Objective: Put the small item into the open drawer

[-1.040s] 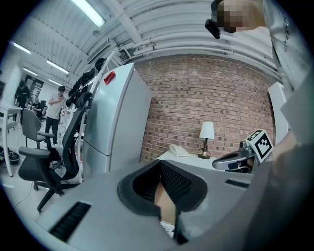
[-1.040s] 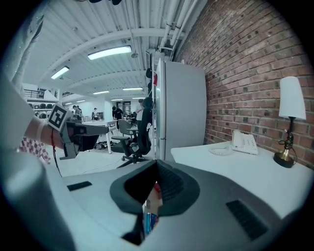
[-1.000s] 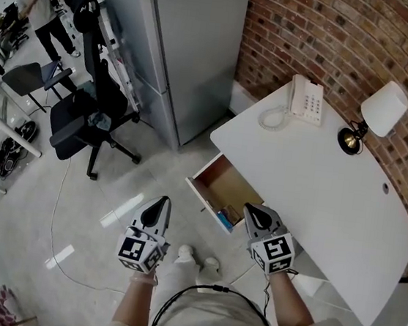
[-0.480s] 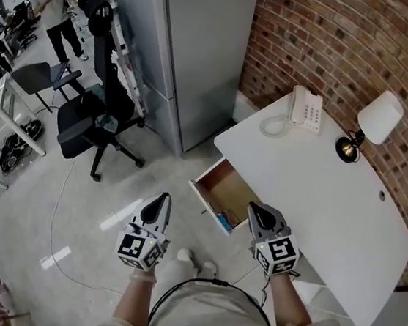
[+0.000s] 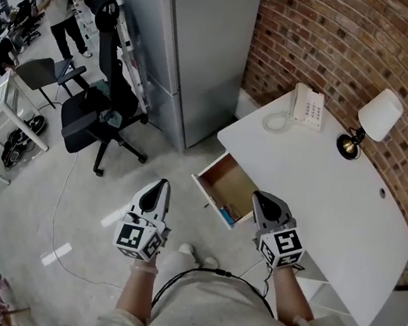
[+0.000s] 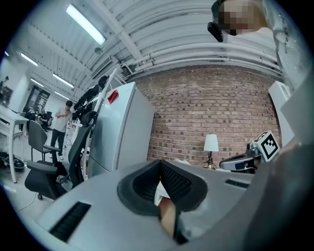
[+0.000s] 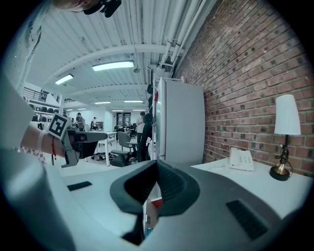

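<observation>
The wooden drawer (image 5: 222, 184) stands pulled out from the white desk (image 5: 320, 180). A small blue item (image 5: 228, 215) lies in its near corner, with something red beside it. My right gripper (image 5: 259, 198) is shut and empty, hovering over the drawer's near right corner. In the right gripper view its jaws (image 7: 156, 167) meet, and a bit of the drawer's contents shows below them. My left gripper (image 5: 161, 185) is shut on nothing, over the floor to the left of the drawer. In the left gripper view it (image 6: 159, 164) points level toward the brick wall.
A white phone (image 5: 308, 105) and a small lamp (image 5: 376, 115) stand at the desk's far side by the brick wall (image 5: 351, 44). A tall grey cabinet (image 5: 192, 46) rises left of the desk. A black office chair (image 5: 95, 116) and a floor cable (image 5: 57, 214) are further left.
Both grippers have risen a little, side by side, and stay shut. The drawer and its contents have not moved.
</observation>
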`<state>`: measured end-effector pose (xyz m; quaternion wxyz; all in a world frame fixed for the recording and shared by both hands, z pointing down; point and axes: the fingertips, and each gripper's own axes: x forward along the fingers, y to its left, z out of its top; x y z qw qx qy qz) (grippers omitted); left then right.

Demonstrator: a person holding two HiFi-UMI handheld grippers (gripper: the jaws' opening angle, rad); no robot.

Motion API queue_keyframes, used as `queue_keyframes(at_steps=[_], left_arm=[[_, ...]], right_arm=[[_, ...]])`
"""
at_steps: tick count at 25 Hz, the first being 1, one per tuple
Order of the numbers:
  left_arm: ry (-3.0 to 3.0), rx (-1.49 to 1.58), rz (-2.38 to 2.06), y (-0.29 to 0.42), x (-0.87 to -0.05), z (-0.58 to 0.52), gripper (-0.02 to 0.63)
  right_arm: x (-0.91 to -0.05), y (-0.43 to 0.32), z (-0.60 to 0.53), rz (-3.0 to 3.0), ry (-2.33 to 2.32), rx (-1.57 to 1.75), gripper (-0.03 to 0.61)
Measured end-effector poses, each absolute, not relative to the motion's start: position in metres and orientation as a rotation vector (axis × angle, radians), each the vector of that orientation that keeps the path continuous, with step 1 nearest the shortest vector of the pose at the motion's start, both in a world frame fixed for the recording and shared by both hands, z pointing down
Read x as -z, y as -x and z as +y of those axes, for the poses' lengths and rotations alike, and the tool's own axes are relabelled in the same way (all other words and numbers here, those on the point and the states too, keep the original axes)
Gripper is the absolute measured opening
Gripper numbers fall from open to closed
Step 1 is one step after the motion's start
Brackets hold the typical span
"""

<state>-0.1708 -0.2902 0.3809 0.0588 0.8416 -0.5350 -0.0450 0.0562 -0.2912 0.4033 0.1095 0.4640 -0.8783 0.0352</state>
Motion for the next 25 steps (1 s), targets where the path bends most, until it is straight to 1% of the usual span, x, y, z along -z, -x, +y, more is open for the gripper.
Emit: queue_keyframes(at_steps=[25], left_arm=[[-2.518, 0.139, -1.645, 0.181, -0.384, -0.288, 0.005]], right_arm=[[-0.400, -0.074, -0.298, -2.600, -1.491, -0.156, 0.005]])
